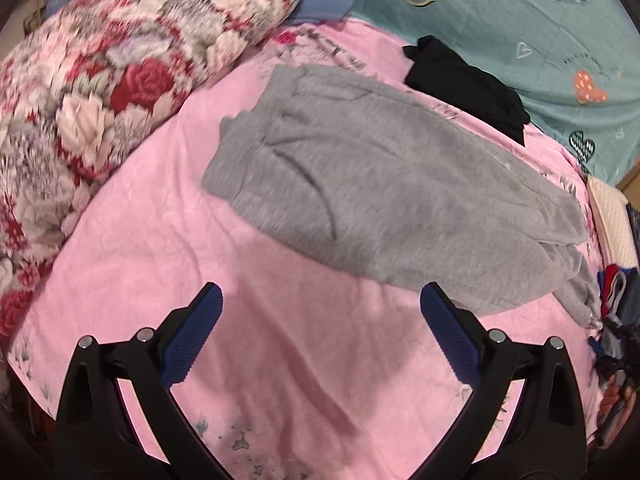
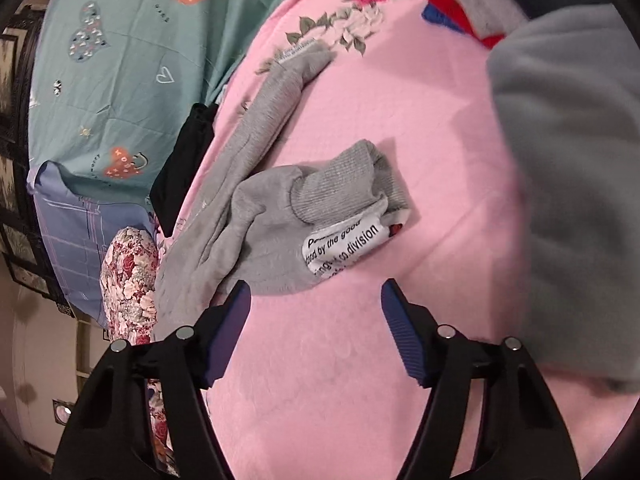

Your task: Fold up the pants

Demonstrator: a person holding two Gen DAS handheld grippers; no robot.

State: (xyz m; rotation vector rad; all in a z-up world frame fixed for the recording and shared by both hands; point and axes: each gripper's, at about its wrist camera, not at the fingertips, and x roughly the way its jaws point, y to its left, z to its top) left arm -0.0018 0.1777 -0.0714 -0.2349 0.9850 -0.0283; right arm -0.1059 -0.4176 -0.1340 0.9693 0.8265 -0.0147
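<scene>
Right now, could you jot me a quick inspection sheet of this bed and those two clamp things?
Surface: pink blanket with flower print.
Job's things: grey pants lying flat, not yet folded; leg cuff with a printed label.
Clutter: black garment beyond the pants; pile of clothes at the edge; another grey garment.
Grippers: left gripper open, holding nothing; right gripper open, just short of the cuff.
Cables: nothing seen.
Surroundings: floral quilt, teal sheet with hearts.
</scene>
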